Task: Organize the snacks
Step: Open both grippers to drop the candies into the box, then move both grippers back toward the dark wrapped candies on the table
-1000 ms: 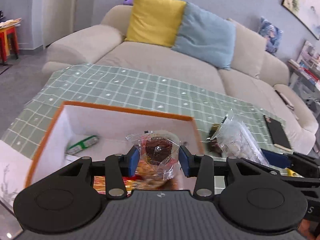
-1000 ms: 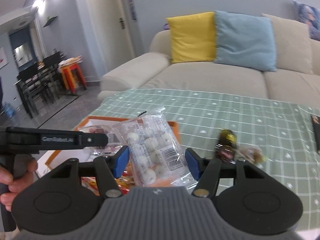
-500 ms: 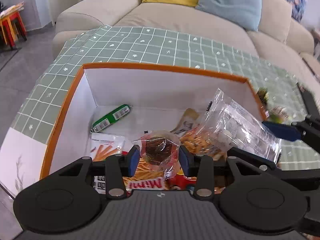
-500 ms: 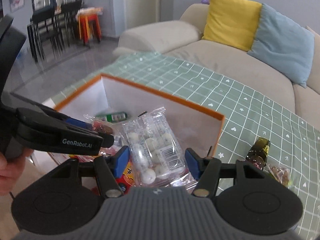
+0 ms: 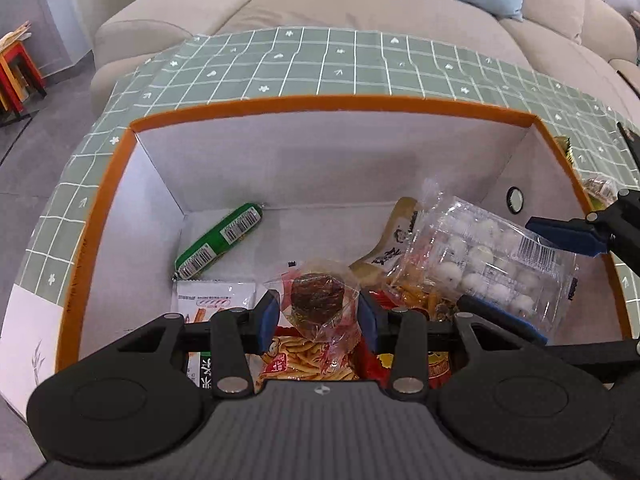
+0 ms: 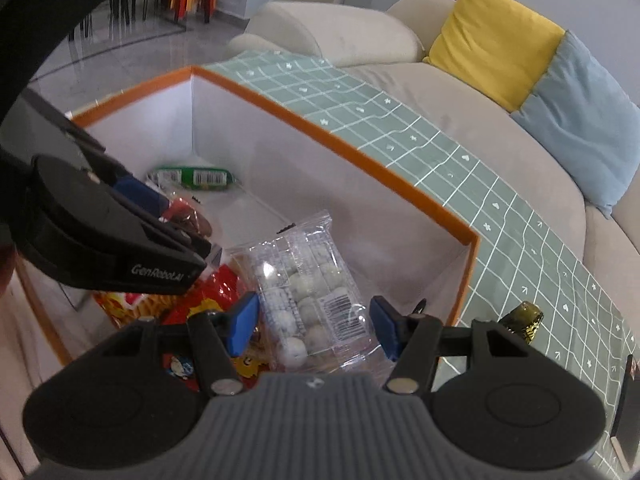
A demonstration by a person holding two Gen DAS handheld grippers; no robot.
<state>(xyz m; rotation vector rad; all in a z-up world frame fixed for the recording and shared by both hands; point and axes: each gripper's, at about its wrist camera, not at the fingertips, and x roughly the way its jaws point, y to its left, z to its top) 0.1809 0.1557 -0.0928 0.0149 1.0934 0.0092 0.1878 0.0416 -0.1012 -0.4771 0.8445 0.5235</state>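
Note:
An orange-rimmed white box stands on the green checked tablecloth. Inside it my left gripper is shut on a clear packet with a dark brown snack. My right gripper is shut on a clear bag of white balls, held over the box's right part. Both grippers point steeply down into the box. In the right wrist view the left gripper's body crosses the left side and hides part of the box floor.
On the box floor lie a green sausage-shaped pack, red and yellow stick-snack bags and a tan packet. A dark gold-wrapped snack lies on the cloth right of the box. A beige sofa stands behind.
Both grippers have sunk and tipped downward, from above the box rim to inside the box, each still holding its packet. The right gripper has also rolled and swung over the box.

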